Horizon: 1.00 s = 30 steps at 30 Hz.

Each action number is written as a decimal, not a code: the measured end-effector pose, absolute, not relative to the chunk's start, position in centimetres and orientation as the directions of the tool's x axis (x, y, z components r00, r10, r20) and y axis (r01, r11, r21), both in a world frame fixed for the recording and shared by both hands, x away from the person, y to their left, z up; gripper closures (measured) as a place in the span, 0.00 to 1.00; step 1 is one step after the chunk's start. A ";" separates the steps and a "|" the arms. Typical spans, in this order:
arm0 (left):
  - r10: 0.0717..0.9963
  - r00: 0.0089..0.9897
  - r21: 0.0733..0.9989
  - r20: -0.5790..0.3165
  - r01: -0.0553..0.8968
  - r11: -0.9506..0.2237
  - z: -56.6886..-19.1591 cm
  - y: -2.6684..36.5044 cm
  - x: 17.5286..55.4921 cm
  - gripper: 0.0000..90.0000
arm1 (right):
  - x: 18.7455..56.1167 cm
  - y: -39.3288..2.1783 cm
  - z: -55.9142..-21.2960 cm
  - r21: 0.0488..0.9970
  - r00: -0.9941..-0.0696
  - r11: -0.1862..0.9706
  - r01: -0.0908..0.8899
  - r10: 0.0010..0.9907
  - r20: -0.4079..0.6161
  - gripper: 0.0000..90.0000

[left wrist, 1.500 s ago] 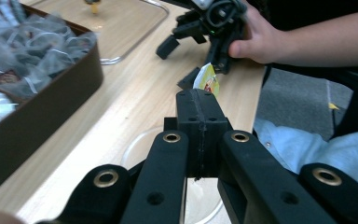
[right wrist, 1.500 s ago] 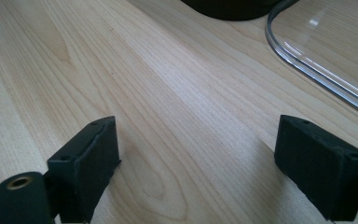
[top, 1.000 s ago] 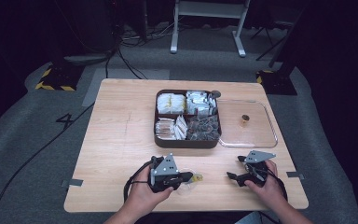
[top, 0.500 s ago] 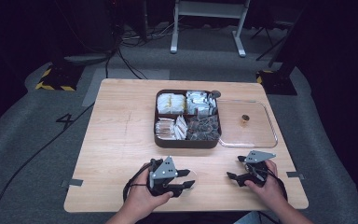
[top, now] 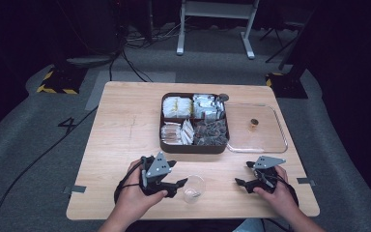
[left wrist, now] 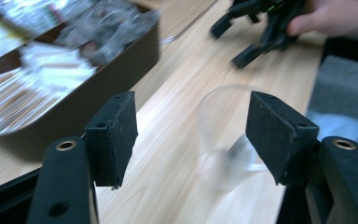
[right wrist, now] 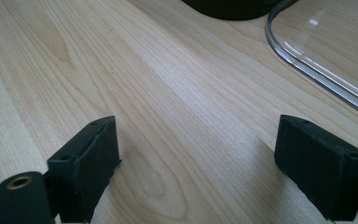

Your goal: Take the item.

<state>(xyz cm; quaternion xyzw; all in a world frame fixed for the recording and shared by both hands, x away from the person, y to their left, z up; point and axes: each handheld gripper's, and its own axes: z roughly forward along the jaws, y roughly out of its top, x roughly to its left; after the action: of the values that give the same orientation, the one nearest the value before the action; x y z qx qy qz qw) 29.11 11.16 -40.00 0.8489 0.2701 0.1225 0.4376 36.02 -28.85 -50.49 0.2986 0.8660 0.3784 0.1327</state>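
My left tool [top: 182,182] sits at about seven o'clock on the bench [top: 125,125], jaws spread wide and gripping nothing. A clear plastic cup [top: 193,187] stands just off their tips, toward three o'clock from that tool. In the left gripper view the cup [left wrist: 223,140] lies between the two pads but blurred, so I can't say for sure whether either pad touches it; it looks free. My right tool [top: 241,183] rests near five o'clock, also wide open and empty, with bare wood between its jaws.

The cup looks thin-walled and very light, so I judge it will skid or tip at a nudge and buckle under a hard squeeze. Its sides are smooth and probably slippery. I would take it across the middle of the wall, below the rim, closing gently.

Beyond it, at the bench's centre, is a dark divided tray [top: 194,146] of packets, and at two o'clock a clear lid [top: 280,140] lying flat.
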 end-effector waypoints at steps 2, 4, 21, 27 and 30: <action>0.584 0.811 0.806 -0.024 0.362 -0.469 -40.1 11.9 29.1 0.35 | 36.0 -28.9 -50.5 0.735 -0.787 0.535 0.417 0.617 -0.004 0.15; 0.612 0.791 0.794 -0.019 0.384 -0.471 -40.5 13.1 29.2 0.33 | 36.0 -28.9 -50.5 0.735 -0.787 0.535 0.417 0.617 -0.004 0.15; 0.718 0.696 0.730 -0.029 0.505 -0.461 -43.8 18.5 30.8 0.29 | 36.0 -28.9 -50.5 0.735 -0.787 0.535 0.417 0.617 -0.004 0.15; 0.757 0.653 0.680 -0.030 0.568 -0.463 -45.6 20.2 31.7 0.29 | 36.0 -28.9 -50.5 0.735 -0.787 0.535 0.417 0.617 -0.003 0.15; 0.761 0.649 0.656 -0.026 0.585 -0.476 -46.2 20.7 31.9 0.29 | 36.0 -28.9 -50.5 0.735 -0.787 0.535 0.417 0.617 -0.004 0.15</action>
<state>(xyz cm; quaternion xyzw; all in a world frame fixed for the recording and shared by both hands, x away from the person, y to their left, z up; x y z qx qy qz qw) 31.94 20.74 -46.23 0.8484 0.3964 0.1358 0.3234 36.02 -28.86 -50.49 0.2986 0.8661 0.3785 0.1325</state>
